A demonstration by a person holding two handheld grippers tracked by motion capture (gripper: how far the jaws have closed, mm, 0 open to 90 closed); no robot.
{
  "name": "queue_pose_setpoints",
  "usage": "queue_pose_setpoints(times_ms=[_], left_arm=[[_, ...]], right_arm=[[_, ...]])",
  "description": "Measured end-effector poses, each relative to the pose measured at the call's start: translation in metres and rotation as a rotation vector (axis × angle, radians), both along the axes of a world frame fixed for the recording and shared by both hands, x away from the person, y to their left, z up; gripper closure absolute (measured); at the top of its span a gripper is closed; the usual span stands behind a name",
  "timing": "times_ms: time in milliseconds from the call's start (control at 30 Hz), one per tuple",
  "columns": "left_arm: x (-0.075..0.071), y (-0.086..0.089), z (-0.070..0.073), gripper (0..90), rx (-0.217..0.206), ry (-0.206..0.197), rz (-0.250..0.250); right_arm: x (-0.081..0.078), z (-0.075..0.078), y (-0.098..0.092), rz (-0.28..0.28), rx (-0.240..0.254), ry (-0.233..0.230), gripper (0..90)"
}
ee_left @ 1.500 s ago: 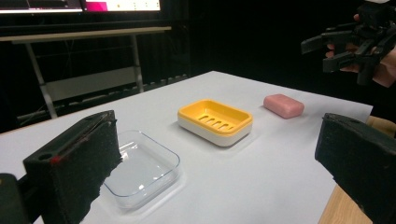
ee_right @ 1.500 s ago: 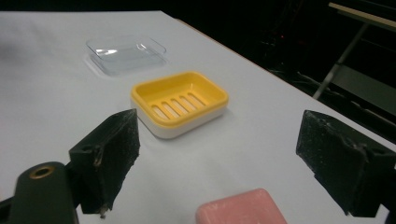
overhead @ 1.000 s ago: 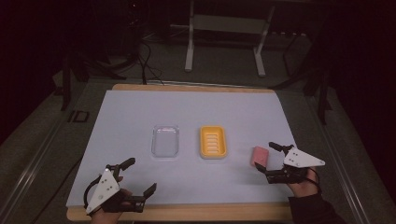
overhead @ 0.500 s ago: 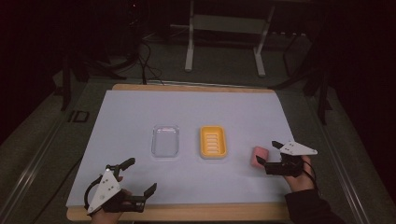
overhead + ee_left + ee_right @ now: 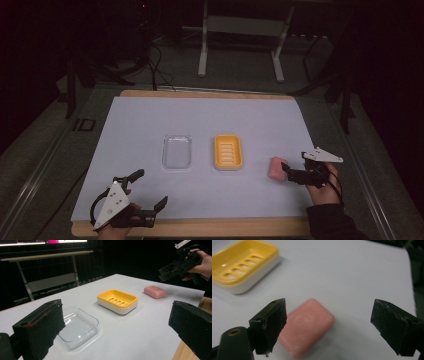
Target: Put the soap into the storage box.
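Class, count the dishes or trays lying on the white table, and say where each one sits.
2. A clear plastic tray lies left of centre; a yellow soap dish sits just to its right, apart from it. The pink soap bar farther right is no dish. Nothing seems hidden.

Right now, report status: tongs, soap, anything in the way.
Right tongs open, jaws either side of the pink soap, not gripping. Left tongs open, idle at the near edge. Soap flat on the table, right of the yellow soap dish. Nothing between them.
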State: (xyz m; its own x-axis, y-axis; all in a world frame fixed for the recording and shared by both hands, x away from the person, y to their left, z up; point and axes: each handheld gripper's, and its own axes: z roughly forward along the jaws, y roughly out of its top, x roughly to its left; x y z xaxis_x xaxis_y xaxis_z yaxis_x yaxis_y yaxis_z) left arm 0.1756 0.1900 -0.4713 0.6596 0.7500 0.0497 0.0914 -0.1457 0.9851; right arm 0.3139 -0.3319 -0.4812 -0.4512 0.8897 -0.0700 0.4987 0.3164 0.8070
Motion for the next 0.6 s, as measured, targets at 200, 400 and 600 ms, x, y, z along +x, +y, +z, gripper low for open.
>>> queue_pose_setpoints(times_ms=[200,400,600], left_arm=[[0.0,-0.001,-0.001,0.4,0.023,0.003,0.007],[0.0,-0.003,-0.001,0.4,0.036,0.001,0.006],[0.001,-0.002,-0.001,0.4,0.03,0.004,0.015]], right_arm=[[0.005,-0.001,-0.013,-0.108,-0.056,0.115,13.0],[0.01,0.0,-0.027,-0.146,-0.076,0.238,13.7],[0.011,0.002,-0.035,-0.17,-0.022,0.453,18.7]])
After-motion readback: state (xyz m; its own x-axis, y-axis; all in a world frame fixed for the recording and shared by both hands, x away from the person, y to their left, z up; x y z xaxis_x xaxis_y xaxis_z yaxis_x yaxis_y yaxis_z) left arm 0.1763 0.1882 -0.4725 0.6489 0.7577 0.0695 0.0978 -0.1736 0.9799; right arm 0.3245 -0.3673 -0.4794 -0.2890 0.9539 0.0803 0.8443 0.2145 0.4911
